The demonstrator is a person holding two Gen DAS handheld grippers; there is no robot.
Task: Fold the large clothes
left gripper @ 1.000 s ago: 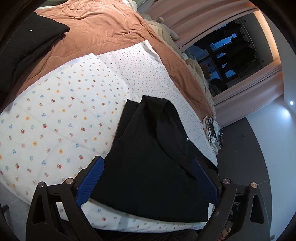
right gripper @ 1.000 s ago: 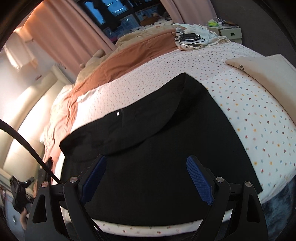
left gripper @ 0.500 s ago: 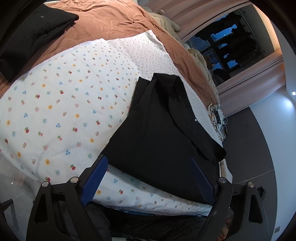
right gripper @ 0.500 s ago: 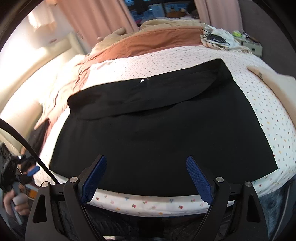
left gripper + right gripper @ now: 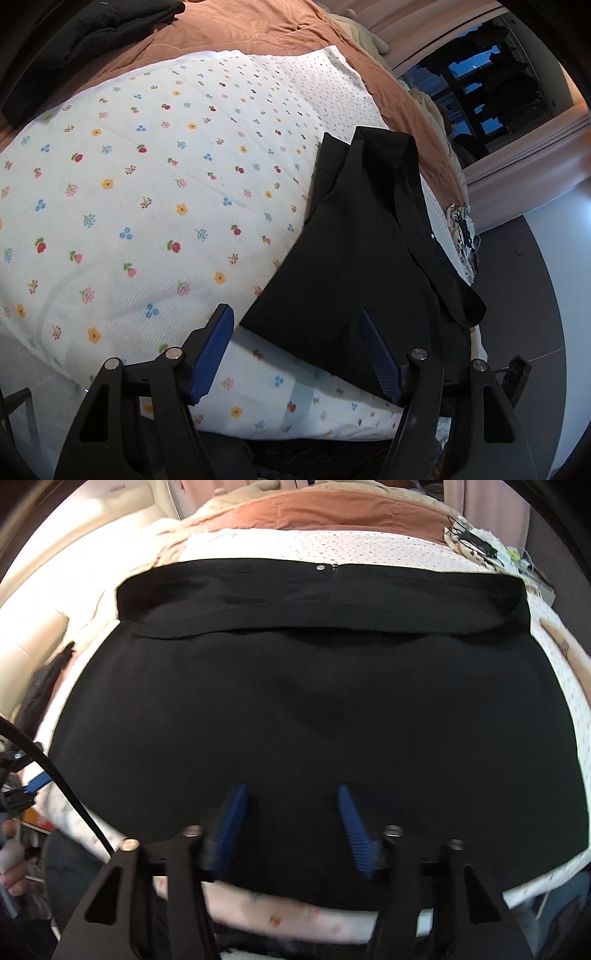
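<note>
A black garment (image 5: 354, 258) lies flat on the flowered sheet (image 5: 147, 206), its far band folded over and marked by a small metal snap (image 5: 319, 567). In the right wrist view the garment (image 5: 314, 709) fills most of the frame. My left gripper (image 5: 294, 313) hovers at the garment's near left corner. Its jaws are closing with the corner lying between the blue pads (image 5: 214, 350), which do not press on it. My right gripper (image 5: 291, 788) hangs over the cloth near its front hem, jaws closing and nothing pinched.
A brown blanket (image 5: 258, 29) covers the far bed, with a pile of dark clothes (image 5: 74, 44) at its far left. Cables and small items (image 5: 469, 539) sit at the far right corner. A black cable (image 5: 55, 775) and a hand (image 5: 14, 867) show at the left.
Both grippers have sunk closer to the garment's near edge and their jaws have narrowed. The right wrist view has swung round to face the garment squarely.
</note>
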